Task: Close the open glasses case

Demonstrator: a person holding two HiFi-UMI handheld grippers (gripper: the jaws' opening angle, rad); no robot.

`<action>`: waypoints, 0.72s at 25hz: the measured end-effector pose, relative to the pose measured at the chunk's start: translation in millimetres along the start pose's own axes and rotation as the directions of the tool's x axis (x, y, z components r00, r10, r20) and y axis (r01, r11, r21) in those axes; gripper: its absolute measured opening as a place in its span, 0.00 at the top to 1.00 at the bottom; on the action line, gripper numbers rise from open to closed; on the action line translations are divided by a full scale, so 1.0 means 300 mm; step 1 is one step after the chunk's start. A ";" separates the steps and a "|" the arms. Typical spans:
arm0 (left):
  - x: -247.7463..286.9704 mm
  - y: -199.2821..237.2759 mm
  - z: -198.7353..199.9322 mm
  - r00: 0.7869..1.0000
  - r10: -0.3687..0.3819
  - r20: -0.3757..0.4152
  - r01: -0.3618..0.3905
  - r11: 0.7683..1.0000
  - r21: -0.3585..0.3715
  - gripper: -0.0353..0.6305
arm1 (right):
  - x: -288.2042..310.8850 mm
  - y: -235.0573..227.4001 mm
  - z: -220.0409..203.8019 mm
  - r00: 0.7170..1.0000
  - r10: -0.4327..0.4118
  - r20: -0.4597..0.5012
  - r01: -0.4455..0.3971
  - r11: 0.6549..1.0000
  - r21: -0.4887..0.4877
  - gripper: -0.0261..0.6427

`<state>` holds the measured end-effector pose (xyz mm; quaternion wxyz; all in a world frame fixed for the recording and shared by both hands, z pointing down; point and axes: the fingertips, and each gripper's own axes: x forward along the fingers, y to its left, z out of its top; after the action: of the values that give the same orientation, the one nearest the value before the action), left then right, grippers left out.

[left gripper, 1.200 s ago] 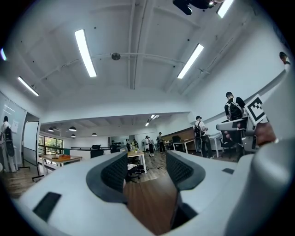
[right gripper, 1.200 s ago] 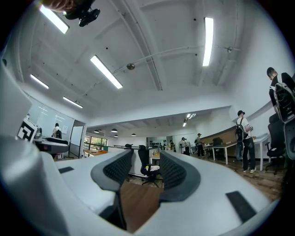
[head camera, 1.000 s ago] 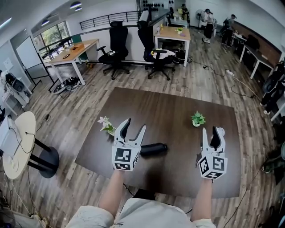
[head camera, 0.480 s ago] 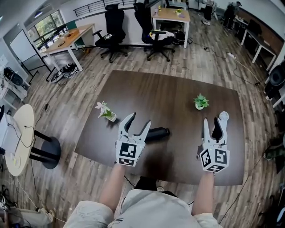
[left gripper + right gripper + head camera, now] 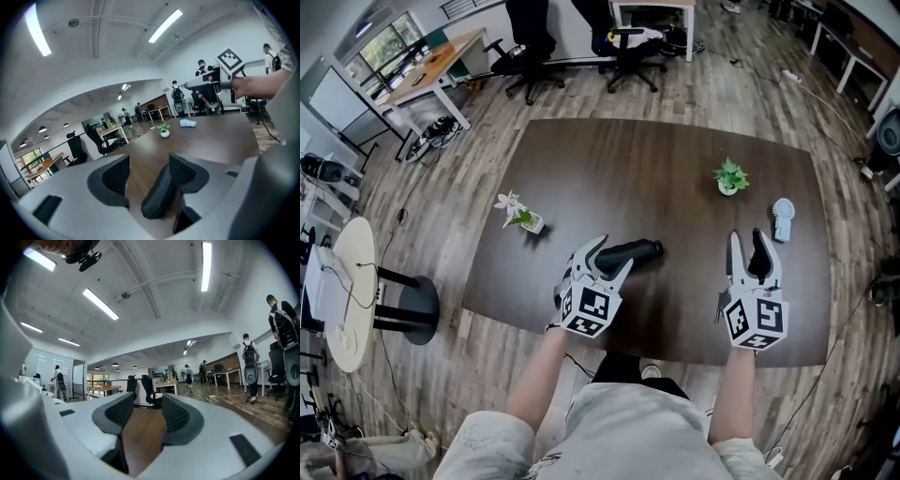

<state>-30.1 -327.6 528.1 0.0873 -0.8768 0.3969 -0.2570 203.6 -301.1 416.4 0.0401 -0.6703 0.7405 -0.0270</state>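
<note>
The counter [image 5: 656,159] is a broad slab of dark brown wood with a fine grain and a low sheen, its corners rounded. On it lies the case [image 5: 639,250], a black, matte oblong with rounded ends and a softly bulging back. It sits left of the middle and closer to the near edge than the far one. Neither view shows whether its lid is up.

The left gripper [image 5: 609,255] is white plastic with dark, ribbed pads [image 5: 116,176]. It slants down over the near end of the case, and its jaws are spread. In the left gripper view the case [image 5: 159,192] runs lengthwise between the pads, close against the one on that picture's right. Bare wood shows between the case and the other pad, so nothing is clamped.

The right gripper [image 5: 746,246] hangs well to the right of the case, near the near edge and about level. Its jaws are parted too. In the right gripper view only the counter's wood [image 5: 140,437] shows between its textured pads [image 5: 176,416].

A small green plant [image 5: 729,176] in a white pot stands toward the far right. A white-flowered sprig [image 5: 520,216] stands by the left edge. A pale blue, lumpy object [image 5: 783,217] lies near the right edge.
</note>
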 end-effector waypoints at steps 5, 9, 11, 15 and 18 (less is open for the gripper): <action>0.107 -0.075 -0.115 0.984 -0.075 -0.159 0.099 0.984 0.148 0.53 | 0.019 -0.024 -0.059 0.999 -0.016 -0.031 0.016 1.000 0.006 0.67; 0.176 -0.152 -0.191 0.949 -0.157 -0.275 0.230 0.939 0.257 0.51 | 0.038 -0.052 -0.094 0.999 -0.029 -0.043 0.030 0.999 0.013 0.67; 0.202 -0.180 -0.224 0.926 -0.186 -0.329 0.288 0.911 0.295 0.50 | 0.044 -0.062 -0.109 0.998 -0.037 -0.050 0.038 0.999 0.020 0.67; 0.250 -0.213 -0.275 0.885 -0.217 -0.411 0.371 0.862 0.344 0.48 | 0.049 -0.077 -0.140 0.996 -0.048 -0.069 0.050 0.998 0.025 0.67; 0.284 -0.228 -0.318 0.846 -0.233 -0.480 0.433 0.826 0.362 0.48 | 0.055 -0.092 -0.154 0.995 -0.055 -0.079 0.058 0.998 0.031 0.67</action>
<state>12.1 -340.1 666.3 0.1570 -0.8125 0.1710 -0.5347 224.8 -320.9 464.7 0.0217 -0.6887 0.7217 -0.0665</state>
